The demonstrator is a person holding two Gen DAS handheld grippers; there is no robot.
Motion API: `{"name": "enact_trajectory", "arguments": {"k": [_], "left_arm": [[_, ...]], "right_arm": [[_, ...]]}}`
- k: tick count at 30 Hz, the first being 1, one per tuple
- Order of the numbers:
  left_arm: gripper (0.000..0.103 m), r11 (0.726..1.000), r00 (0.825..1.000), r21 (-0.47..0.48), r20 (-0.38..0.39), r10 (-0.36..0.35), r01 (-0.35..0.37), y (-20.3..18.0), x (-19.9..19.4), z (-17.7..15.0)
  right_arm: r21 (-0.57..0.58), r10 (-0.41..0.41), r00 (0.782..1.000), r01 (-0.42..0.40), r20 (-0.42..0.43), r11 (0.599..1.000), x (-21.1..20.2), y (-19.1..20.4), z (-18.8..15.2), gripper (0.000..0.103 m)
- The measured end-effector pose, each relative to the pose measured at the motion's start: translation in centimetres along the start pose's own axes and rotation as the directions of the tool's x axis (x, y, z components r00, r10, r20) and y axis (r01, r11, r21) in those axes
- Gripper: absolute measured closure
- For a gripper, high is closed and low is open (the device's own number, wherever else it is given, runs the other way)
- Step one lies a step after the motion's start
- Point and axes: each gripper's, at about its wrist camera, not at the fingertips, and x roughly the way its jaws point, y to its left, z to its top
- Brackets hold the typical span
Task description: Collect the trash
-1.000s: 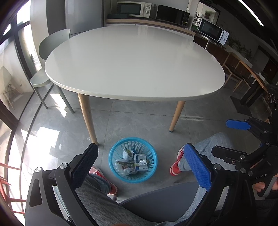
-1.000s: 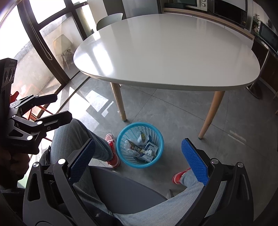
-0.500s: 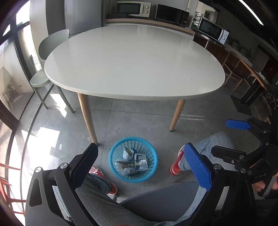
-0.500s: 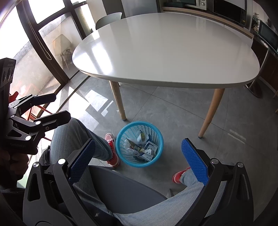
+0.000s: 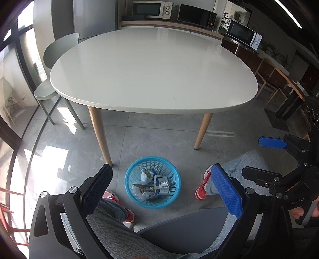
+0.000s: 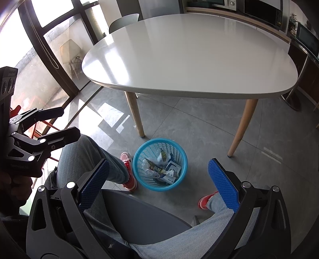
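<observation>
The trash (image 5: 151, 184) (crumpled wrappers, a small white-and-blue carton, clear plastic) lies inside a blue mesh basket (image 5: 175, 177) that stands on the grey tiled floor (image 5: 159, 127), just in front of the table's two wooden legs (image 5: 99, 135). On either side of the basket rest the seated person's red shoes (image 5: 201, 189), with grey trouser legs (image 6: 93, 151) leading back toward the cameras over the edge of a dark grey chair seat (image 6: 139, 211). The left gripper (image 5: 161, 191) hovers above the basket, its fingers spread wide with nothing between them. The right gripper (image 6: 159, 183) hangs alongside, fingers likewise wide apart and empty. Beyond stands the white rounded table (image 5: 151, 69), a pale green chair (image 5: 53, 59) at its far left, and microwaves (image 5: 151, 9) on the counter behind.
</observation>
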Motion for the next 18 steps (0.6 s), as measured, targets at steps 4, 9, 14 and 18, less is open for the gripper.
{"name": "enact_trajectory", "arguments": {"k": [4, 9, 14, 18], "left_arm": [[0.006, 1.0, 1.0, 0.002, -0.004, -0.003, 0.003, -0.01, 0.16, -0.18], [0.006, 1.0, 1.0, 0.01, -0.008, -0.009, 0.009, -0.01, 0.22, -0.29], [0.006, 1.0, 1.0, 0.012, -0.014, -0.009, 0.009, 0.12, 0.39, -0.25], [0.006, 1.0, 1.0, 0.013, -0.015, -0.009, 0.01, 0.16, 0.41, -0.08]], "right_arm": [[-0.001, 0.0, 1.0, 0.0, -0.001, 1.0, -0.04, 0.07, -0.1, 0.009], [0.001, -0.001, 1.0, 0.001, -0.005, 1.0, 0.02, 0.13, -0.11, 0.009], [0.002, 0.001, 1.0, -0.001, -0.007, 1.0, -0.1, 0.39, -0.11, 0.009], [0.003, 0.001, 1.0, 0.0, -0.008, 1.0, 0.03, 0.39, -0.07, 0.009]]}}
